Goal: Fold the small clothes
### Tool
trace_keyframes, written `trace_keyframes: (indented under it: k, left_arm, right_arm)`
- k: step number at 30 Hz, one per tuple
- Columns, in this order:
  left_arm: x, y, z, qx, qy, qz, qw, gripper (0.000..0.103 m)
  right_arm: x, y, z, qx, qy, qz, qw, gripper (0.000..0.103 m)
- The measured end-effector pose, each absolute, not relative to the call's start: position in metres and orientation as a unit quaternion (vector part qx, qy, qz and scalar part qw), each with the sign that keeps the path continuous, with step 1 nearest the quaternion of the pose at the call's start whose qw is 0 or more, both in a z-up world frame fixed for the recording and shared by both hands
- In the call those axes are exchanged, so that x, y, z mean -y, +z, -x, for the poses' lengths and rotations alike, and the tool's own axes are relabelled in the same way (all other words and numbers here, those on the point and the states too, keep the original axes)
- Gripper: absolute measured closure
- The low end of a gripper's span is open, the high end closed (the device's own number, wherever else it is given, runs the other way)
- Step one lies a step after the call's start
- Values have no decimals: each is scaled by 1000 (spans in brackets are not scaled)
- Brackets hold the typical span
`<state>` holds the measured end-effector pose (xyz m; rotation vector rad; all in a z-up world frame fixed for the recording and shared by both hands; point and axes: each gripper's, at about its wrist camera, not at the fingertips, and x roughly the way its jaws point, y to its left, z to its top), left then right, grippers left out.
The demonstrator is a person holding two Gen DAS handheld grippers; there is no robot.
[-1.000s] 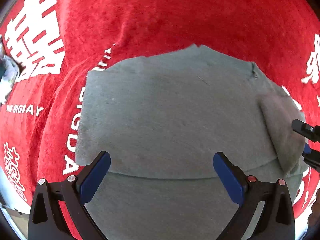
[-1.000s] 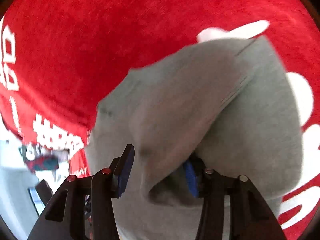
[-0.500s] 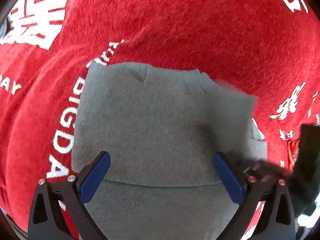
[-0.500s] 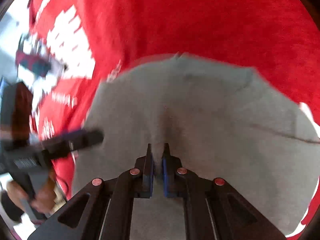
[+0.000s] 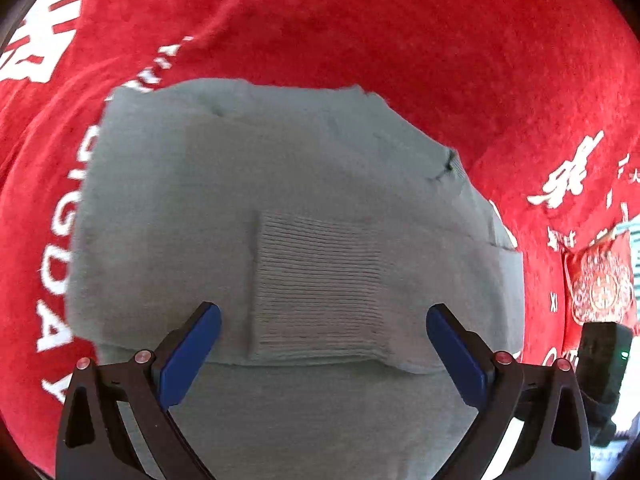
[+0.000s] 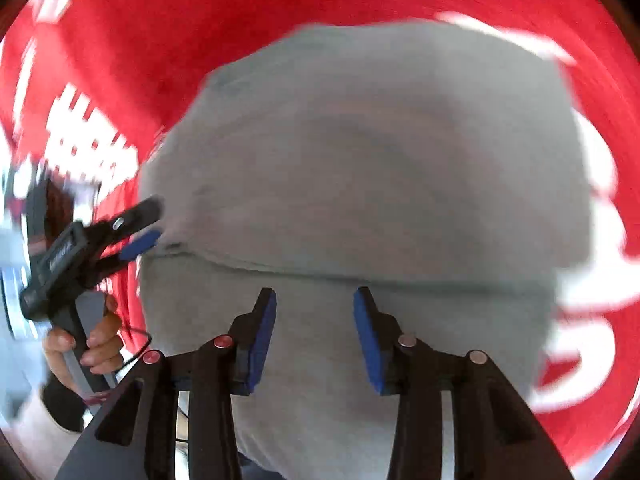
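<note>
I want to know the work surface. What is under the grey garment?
Under the grey garment lies a red cloth with white lettering, showing on all visible sides. What the cloth itself rests on is covered. The ribbed cuff lies on top of the garment.

The grey garment (image 5: 208,208) is soft matt knit cloth — its ribbed cuff (image 5: 320,288), folded onto the middle, shows fine raised ridges. Under the garment lies a fuzzy red plush cloth (image 5: 360,24) with white print. The left tongs (image 5: 323,354) are matt black plastic with smooth blue pads (image 5: 188,356) and small metal screws.
</note>
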<state>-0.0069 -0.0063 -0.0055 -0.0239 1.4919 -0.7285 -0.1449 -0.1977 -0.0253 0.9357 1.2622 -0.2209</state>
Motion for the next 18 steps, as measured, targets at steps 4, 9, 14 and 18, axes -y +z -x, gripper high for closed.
trace_keyframes:
  k: [4, 9, 14, 18]
  left_arm:
    - [18, -8, 10, -672, -317, -3, 669, 42]
    - [18, 4, 3, -664, -350, 14, 661, 83]
    - [15, 25, -8, -630, -372, -13, 681, 83]
    - [5, 5, -5, -650, -346, -56, 675, 83]
  right_arm:
    - [241, -37, 201, -497, -169, -534, 662, 59]
    - [269, -44, 224, -421, -208, -602, 646, 80]
    - [273, -31, 217, -426, -191, -571, 675, 97]
    - [275, -41, 212, -465, -199, -536, 676, 97]
